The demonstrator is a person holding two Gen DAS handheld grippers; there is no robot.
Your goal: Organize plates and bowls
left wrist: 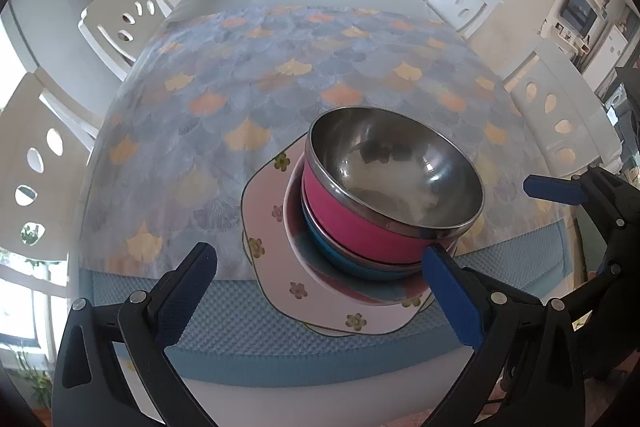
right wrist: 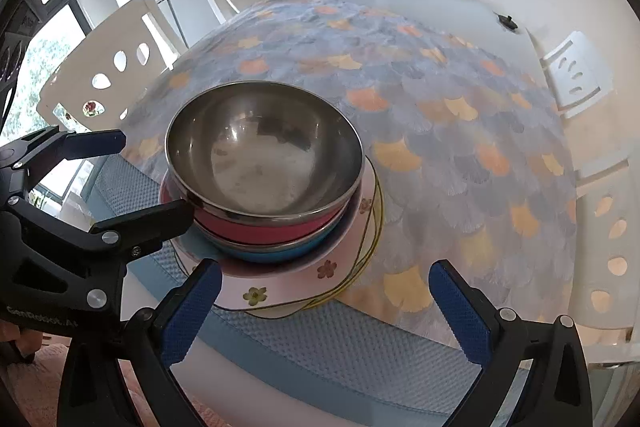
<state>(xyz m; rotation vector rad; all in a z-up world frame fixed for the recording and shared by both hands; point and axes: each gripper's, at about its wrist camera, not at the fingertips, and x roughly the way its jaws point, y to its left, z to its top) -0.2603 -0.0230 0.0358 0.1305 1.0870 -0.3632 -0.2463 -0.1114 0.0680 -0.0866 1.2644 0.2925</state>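
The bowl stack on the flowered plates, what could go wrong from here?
1. The pink bowl sits tilted in the blue bowl, so a nudge might slide it off.
2. The left tool is open with one finger right beside the bowls; closing or moving sideways could knock the stack.
3. The flowered plates lie partly on the blue mat near the table edge, so a push toward the person could tip them off.

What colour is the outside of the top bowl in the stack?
Pink, with a bare steel rim and inside. The top bowl shows best in the left wrist view.
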